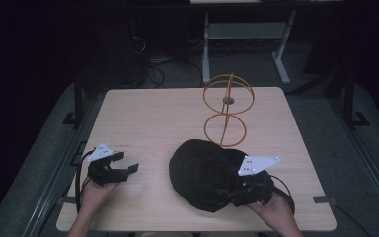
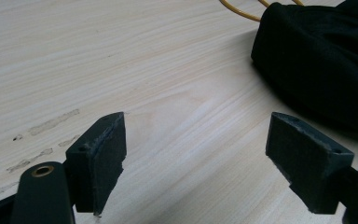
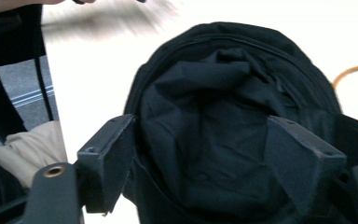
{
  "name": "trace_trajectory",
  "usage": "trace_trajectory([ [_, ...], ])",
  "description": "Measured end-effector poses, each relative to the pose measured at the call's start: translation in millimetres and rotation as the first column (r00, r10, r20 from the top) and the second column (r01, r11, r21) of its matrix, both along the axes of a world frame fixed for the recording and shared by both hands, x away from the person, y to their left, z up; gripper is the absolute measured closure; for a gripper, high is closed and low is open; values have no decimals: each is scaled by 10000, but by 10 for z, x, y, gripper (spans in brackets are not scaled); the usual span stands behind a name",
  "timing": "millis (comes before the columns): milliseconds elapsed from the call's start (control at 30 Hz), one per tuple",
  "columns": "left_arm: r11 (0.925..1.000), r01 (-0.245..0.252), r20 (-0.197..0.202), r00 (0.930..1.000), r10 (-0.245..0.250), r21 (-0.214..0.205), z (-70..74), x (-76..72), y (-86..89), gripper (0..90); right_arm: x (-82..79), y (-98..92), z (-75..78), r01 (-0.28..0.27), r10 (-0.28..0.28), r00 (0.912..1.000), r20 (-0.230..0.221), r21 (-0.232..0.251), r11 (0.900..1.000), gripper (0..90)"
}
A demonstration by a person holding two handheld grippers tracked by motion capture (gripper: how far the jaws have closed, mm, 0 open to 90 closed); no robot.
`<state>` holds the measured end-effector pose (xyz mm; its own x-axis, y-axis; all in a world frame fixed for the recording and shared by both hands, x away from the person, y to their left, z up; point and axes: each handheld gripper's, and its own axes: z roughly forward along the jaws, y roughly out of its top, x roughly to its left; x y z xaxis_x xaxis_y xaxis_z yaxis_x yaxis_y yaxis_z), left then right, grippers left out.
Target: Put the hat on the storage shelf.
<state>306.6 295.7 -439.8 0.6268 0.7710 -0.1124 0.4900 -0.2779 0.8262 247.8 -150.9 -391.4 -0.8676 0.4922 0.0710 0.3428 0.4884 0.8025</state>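
Dim room, grey carpet floor [image 1: 325, 128], white-legged desk frame [image 1: 246, 34] behind, tangled cables [image 1: 153, 64]

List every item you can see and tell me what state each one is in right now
Black cap: upside down on the table, opening facing the right gripper, crown crumpled.
Orange wire stand: upright behind the cap, nothing on it.
Left gripper: open, holding nothing, above bare wood.
Right gripper: open, jaws spread at the cap's opening, nothing clamped.
Wooden table: faint scuff marks near its left edge.
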Motion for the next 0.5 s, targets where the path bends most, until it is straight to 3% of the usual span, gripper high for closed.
trace_trajectory([
  [500, 9999, 115, -19, 9999, -115, 51, -4, 4, -12, 200, -58, 359, -14, -888, 885, 9959, -213, -134, 9960, 345],
])
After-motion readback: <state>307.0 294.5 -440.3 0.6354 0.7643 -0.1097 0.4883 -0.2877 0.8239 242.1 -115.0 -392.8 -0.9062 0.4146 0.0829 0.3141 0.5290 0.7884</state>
